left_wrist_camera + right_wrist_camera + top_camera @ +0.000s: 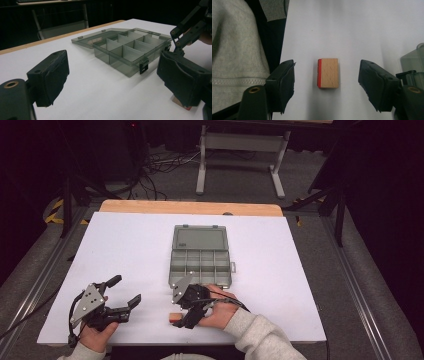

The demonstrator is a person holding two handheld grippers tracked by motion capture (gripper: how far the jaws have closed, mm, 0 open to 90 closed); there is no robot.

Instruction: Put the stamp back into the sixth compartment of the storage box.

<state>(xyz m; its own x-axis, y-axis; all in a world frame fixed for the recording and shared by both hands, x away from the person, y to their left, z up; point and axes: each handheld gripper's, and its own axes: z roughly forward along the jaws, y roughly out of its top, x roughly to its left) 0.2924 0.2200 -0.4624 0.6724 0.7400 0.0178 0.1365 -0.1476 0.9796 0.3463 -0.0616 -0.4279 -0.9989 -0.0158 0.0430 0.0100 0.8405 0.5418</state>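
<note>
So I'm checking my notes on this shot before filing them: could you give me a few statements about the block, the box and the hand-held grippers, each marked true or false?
1. The compartment box lies with its lid open. True.
2. The wooden block is inside a compartment. False: it lies on the white table, in front of the box.
3. The right hand-held gripper has its jaws either side of the block without touching it. True.
4. The block has a blue edge. False: the edge is red.
5. The left hand-held gripper holds the box's latch. False: its jaws are open and empty, off to the box's left.
</note>
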